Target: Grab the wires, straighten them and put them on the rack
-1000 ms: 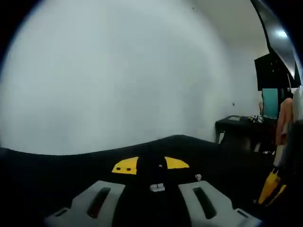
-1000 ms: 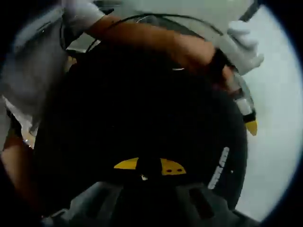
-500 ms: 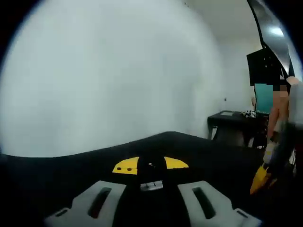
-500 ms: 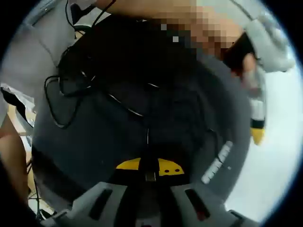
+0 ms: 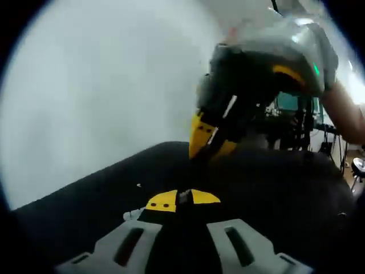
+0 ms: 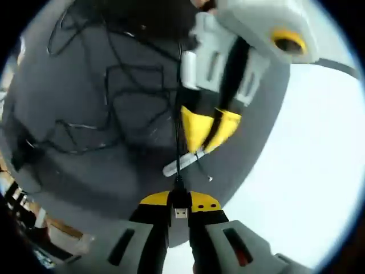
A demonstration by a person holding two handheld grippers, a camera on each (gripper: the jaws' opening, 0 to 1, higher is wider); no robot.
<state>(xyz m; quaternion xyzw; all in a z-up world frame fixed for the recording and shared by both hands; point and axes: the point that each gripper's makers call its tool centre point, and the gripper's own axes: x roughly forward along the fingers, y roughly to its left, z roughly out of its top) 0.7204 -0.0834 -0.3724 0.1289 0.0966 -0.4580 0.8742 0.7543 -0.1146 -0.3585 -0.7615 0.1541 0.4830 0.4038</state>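
Over the round dark-grey table (image 6: pixel 85 171), the right gripper (image 6: pixel 179 220) has its yellow-tipped jaws closed on the black USB plug (image 6: pixel 180 206) of 1 thin black cable (image 6: pixel 177 137). That cable runs from the plug straight up between the yellow tips of the left gripper (image 6: pixel 208 134), just above it; those tips look pinched around the cable, but contact is hard to confirm. In the left gripper view, the left gripper (image 5: pixel 183 205) has its jaws nearly together with something dark and thin between them; grip unclear.

Progress judgement: grab is done for 1 wire, and straightening looks underway, since the span between the grippers reads taut. Remaining: a loose tangle of black wires (image 6: pixel 102 91) lies on the table beyond the left gripper, untouched. Nothing is hung yet.
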